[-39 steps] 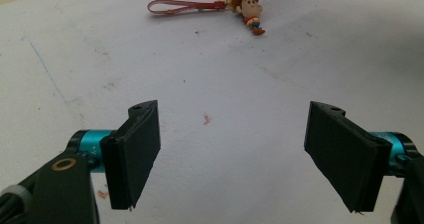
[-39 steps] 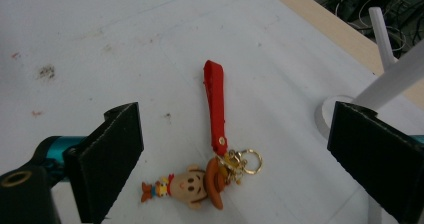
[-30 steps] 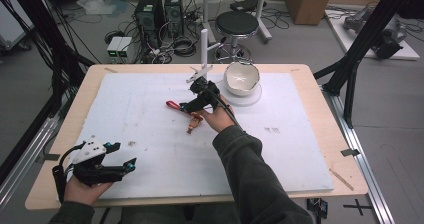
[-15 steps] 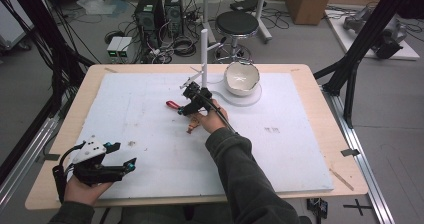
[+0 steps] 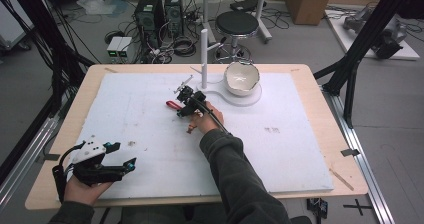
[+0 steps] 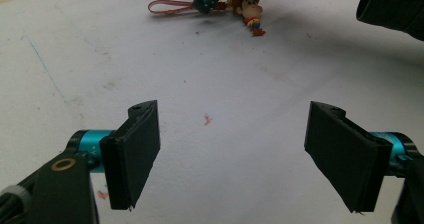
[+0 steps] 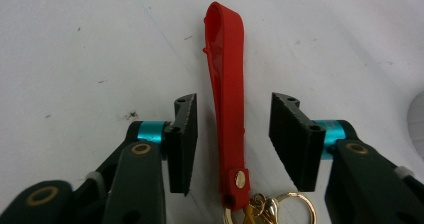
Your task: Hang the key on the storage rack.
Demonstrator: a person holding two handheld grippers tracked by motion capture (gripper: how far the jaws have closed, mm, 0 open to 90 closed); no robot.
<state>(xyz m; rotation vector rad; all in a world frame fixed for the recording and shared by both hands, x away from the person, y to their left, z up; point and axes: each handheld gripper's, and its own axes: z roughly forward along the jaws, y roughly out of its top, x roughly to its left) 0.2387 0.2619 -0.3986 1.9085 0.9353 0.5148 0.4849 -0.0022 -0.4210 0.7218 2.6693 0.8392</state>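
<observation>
We're at the grasp step: right gripper [image 7: 232, 144] straddles the red strap [image 7: 226, 84] of the keychain [image 6: 246, 8] mid-mat, jaws just been closing, pads not yet touching it. Next: finish the pinch, then lift. Left gripper [image 6: 232, 156] idles wide open, nr front edge. Stand [image 5: 204, 51] & bowl [image 5: 242, 78] close behind; mat [image 5: 300, 149] free elsewhere.

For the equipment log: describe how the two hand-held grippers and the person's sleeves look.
Both grippers are black-framed with flat black jaw pads on turquoise metal collars and brass-coloured rivets at the joints. The left gripper carries a pale grey plate on top, and a black cable loops from its rear. The right gripper trails a black cable back along the forearm. The right sleeve is dark grey, long and loose.
</observation>
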